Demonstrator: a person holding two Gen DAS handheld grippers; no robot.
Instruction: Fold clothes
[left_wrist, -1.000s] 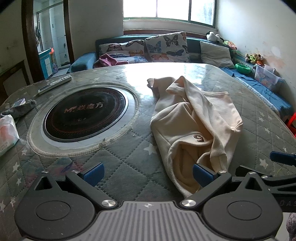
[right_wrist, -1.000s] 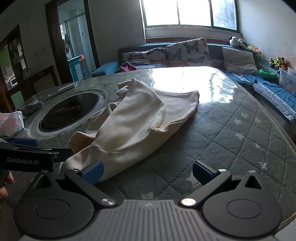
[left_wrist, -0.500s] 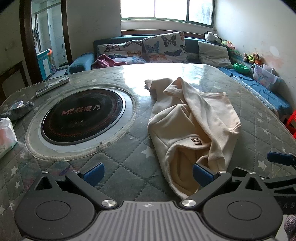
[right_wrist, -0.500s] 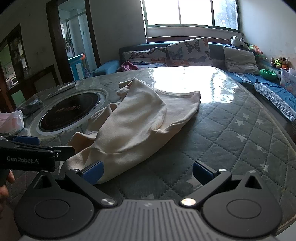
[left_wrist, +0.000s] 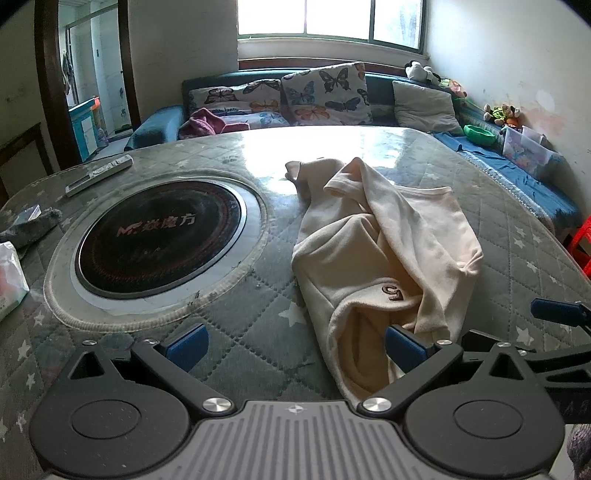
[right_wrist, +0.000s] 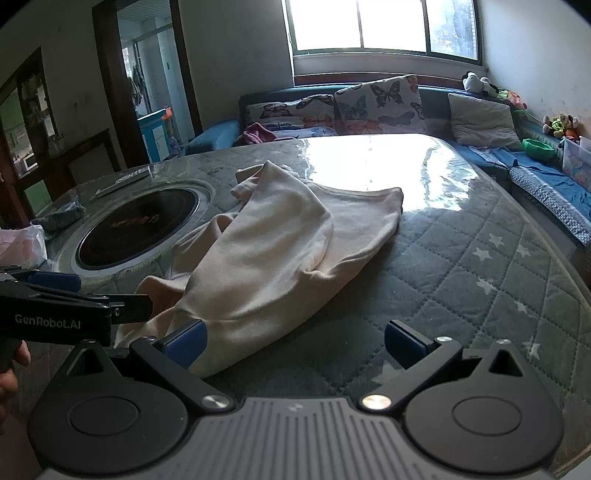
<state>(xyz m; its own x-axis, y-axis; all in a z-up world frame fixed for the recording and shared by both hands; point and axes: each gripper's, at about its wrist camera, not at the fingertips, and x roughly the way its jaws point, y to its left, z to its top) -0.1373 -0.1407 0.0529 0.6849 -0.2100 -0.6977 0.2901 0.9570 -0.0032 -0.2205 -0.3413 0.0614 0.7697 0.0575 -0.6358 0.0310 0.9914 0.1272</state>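
The bench (left_wrist: 221, 325) is a large rounded top under a grey quilted cover with white stars and a clear glossy sheet that mirrors the window (left_wrist: 332, 18). A round black cooktop (left_wrist: 159, 236) with a pale ring is set into it. Beyond the cooktop lies a flat remote (left_wrist: 99, 174); beside the cooktop, at the bench edge, sit a grey cloth (left_wrist: 29, 225) and a white plastic packet (left_wrist: 11, 277). Behind the bench runs a blue sofa (right_wrist: 221, 133) with butterfly cushions (left_wrist: 321, 92), a grey pillow (left_wrist: 424, 107) and a pink cloth (left_wrist: 203, 123). Soft toys (left_wrist: 498, 110), a green bowl (left_wrist: 479, 133) and a clear box (left_wrist: 524, 147) line the wall farther along the sofa.

A cream sweatshirt (left_wrist: 388, 251) lies crumpled on the bench just beside the cooktop, on the side toward the green bowl. Its long axis runs from the near bench edge toward the sofa. An open end of the garment faces the near edge, and a sleeve (left_wrist: 299, 171) reaches toward the sofa. A small dark embroidered mark (left_wrist: 391, 291) shows near the opening.

The left gripper (left_wrist: 295, 343) has its jaws wide, one blue fingertip (left_wrist: 402, 349) over the sweatshirt's near opening, nothing held. The right gripper (right_wrist: 293, 339) also has its jaws wide and empty, one blue fingertip (right_wrist: 184, 341) at the sweatshirt's near edge. A hand (right_wrist: 11, 365) shows at the left gripper's handle.
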